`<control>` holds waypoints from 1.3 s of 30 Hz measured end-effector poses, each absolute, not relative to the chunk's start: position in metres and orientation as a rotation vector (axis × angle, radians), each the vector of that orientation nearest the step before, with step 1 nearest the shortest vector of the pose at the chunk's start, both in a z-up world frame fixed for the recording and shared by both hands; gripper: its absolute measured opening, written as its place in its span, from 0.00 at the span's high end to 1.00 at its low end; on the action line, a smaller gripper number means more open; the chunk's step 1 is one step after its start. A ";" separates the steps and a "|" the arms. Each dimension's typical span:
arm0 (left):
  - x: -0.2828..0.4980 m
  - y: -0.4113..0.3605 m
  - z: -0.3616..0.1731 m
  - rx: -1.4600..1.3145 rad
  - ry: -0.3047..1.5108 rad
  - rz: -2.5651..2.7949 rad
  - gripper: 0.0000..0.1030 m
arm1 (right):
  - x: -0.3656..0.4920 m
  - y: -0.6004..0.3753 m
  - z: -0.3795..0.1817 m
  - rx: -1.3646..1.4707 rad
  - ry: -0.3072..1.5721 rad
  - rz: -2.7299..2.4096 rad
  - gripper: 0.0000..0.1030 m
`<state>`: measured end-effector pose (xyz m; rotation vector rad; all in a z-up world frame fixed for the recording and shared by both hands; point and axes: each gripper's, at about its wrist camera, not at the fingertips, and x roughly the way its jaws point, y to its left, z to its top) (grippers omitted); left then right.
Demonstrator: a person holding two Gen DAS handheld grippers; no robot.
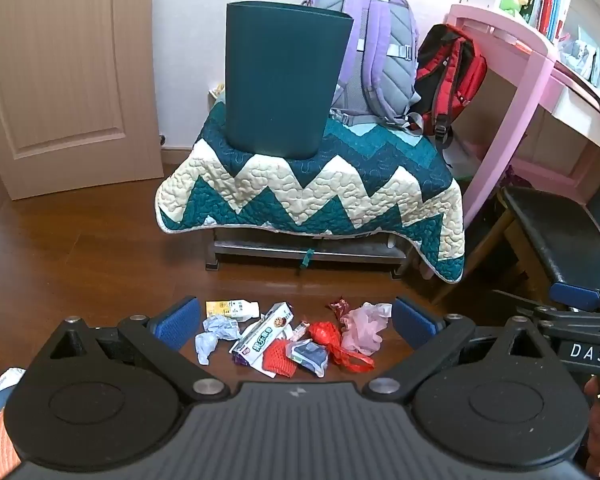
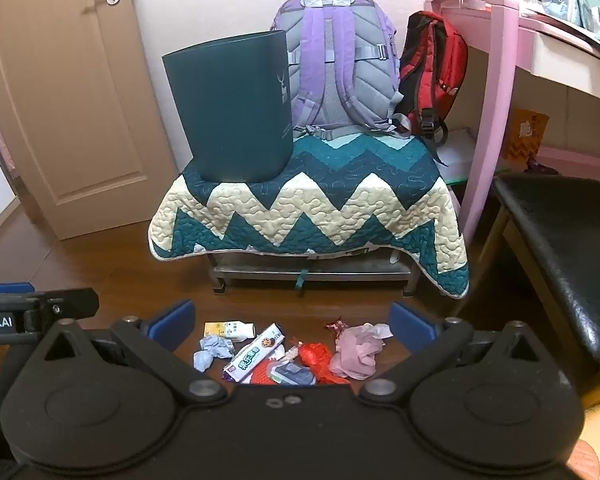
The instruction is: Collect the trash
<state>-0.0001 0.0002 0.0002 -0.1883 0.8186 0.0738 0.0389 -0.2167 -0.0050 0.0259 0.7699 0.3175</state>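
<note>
One dark teal bin [image 1: 282, 80] stands upright on the zigzag quilt [image 1: 312, 196] that covers a low counter, toward the quilt's left side; from our angle we see only its outer wall, so we cannot tell what is inside it. Behind it a purple backpack [image 1: 376, 52] stands upright, with a red and black backpack [image 1: 446, 68] beside it, next to the leg of a pink desk [image 1: 512, 92].

We hold both tools tipped down toward the wooden floor [image 1: 80, 248]. Our left gripper [image 1: 296, 322] has its jaws spread wide, with nothing between the blue pads and nothing touching them. Our right gripper [image 2: 292, 326] is spread just as wide and grips nothing either.

All the trash lies on the floor in front of the counter, in a loose row running left to right, framed between the jaws in both wrist views. At the left end, a small white bottle [image 1: 234, 309] lies on its side, long axis left to right, cap end pointing right. Just below it sits a crumpled pale blue wrapper [image 1: 214, 338]. A flat snack box [image 1: 266, 328] lies on a diagonal, its upper end pointing up and right toward the counter. Beside it are a red net [image 1: 278, 360], a small clear packet [image 1: 310, 354], a red plastic bag [image 1: 326, 334] and a crumpled pink bag [image 1: 364, 328] at the right end.
</note>
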 end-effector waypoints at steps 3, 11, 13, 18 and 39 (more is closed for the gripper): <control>0.001 0.000 0.000 -0.179 0.816 0.071 0.01 | 0.039 -0.216 -0.007 0.017 0.765 0.313 0.00; -0.002 -0.003 0.004 -0.155 0.784 0.074 0.01 | 0.037 -0.218 0.000 0.019 0.753 0.303 0.00; -0.001 -0.005 0.004 -0.151 0.783 0.072 0.01 | 0.039 -0.218 -0.002 0.019 0.752 0.302 0.00; -0.003 -0.002 0.007 -0.155 0.783 0.070 0.01 | 0.037 -0.219 0.001 0.019 0.752 0.302 0.00; -0.002 -0.005 0.006 -0.155 0.791 0.073 0.01 | 0.038 -0.220 0.000 0.025 0.750 0.303 0.00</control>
